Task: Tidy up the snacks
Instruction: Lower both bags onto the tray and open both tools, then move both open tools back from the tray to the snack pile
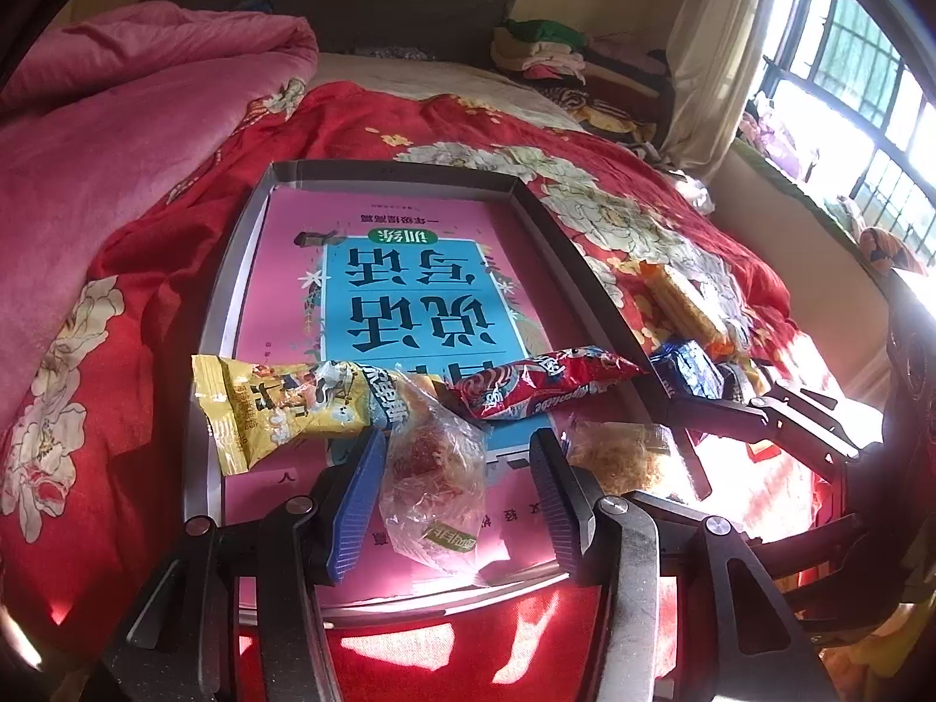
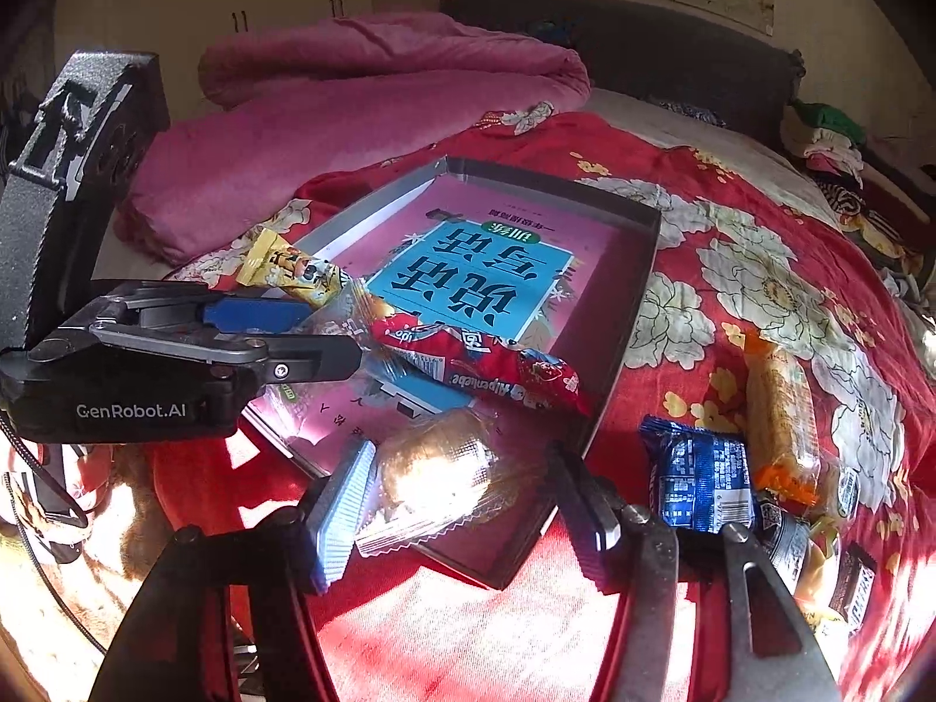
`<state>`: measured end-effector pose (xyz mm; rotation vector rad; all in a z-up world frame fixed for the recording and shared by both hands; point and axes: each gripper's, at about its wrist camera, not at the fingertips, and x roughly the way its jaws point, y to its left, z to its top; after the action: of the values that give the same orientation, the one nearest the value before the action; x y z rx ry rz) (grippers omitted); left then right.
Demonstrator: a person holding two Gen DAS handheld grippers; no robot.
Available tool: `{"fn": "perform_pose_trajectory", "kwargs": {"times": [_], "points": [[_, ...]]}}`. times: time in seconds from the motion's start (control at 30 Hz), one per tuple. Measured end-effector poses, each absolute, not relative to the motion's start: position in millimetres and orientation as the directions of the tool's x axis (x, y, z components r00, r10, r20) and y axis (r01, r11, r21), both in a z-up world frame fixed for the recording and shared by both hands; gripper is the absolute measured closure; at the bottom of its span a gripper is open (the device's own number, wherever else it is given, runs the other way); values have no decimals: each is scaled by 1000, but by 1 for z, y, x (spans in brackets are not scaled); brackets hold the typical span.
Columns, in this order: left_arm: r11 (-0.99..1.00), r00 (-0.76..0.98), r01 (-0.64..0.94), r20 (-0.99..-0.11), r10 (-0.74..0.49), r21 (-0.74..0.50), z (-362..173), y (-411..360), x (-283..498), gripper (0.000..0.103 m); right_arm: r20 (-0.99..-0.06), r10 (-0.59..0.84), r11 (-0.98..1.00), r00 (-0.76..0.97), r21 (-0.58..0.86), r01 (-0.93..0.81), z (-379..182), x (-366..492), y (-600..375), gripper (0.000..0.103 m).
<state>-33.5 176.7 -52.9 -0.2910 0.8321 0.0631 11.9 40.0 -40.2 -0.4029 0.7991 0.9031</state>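
Observation:
A grey tray [image 1: 403, 168] [image 2: 640, 269] lies on the bed with a pink and blue book [image 1: 409, 304] [image 2: 479, 275] inside it. Across its near end lie a yellow packet [image 1: 275, 409] [image 2: 292, 269] and a red packet [image 1: 538, 386] [image 2: 479, 362]. My left gripper [image 1: 453, 503] [image 2: 327, 333] stands open around a clear packet of red snack [image 1: 436, 479]; a gap shows at the right pad. My right gripper [image 2: 462, 509] [image 1: 655, 453] is open around a clear-wrapped golden snack [image 2: 436, 474] [image 1: 614, 450] resting on the tray's near corner.
On the red flowered bedspread [image 2: 731, 269] right of the tray lie a blue packet [image 2: 702, 479] [image 1: 684, 371], an orange cracker packet [image 2: 781, 415] [image 1: 684, 298] and more small packets [image 2: 842, 573]. A pink quilt [image 1: 117, 134] is heaped at the left. A window [image 1: 866, 88] is at the right.

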Motion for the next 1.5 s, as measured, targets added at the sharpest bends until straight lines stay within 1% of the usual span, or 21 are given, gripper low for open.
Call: {"fn": "perform_pose_trajectory", "kwargs": {"times": [0.33, 0.47, 0.57, 0.7, 0.97, 1.3, 1.5], "points": [[961, 696, -151, -715, -62, -230, -46, 176, -36, 36, -748, 540, 592, 385, 12, -806, -36, 13, 37, 43], [957, 706, -152, -704, -70, -248, -42, 178, -36, 33, -742, 546, 597, 390, 18, -802, -33, 14, 35, 40], [953, 712, -161, -699, -68, -256, -40, 180, -37, 28, -737, 550, 600, 394, 21, -800, -30, 15, 33, 38], [952, 723, -166, -688, -60, -257, -36, 180, -38, 28, -725, 554, 610, 410, 18, -792, -26, 15, 28, 33], [950, 730, -175, -682, -51, -259, -31, 178, -40, 27, -690, 571, 631, 445, 22, -776, -13, 16, 18, 27], [940, 733, -193, -678, -52, -281, -23, 173, -42, 27, -663, 583, 662, 470, 51, -748, -1, 21, 1, 15], [932, 733, -193, -676, -71, -307, -21, 167, -42, 26, -644, 588, 681, 490, 68, -729, 4, 25, -14, 12]]}}
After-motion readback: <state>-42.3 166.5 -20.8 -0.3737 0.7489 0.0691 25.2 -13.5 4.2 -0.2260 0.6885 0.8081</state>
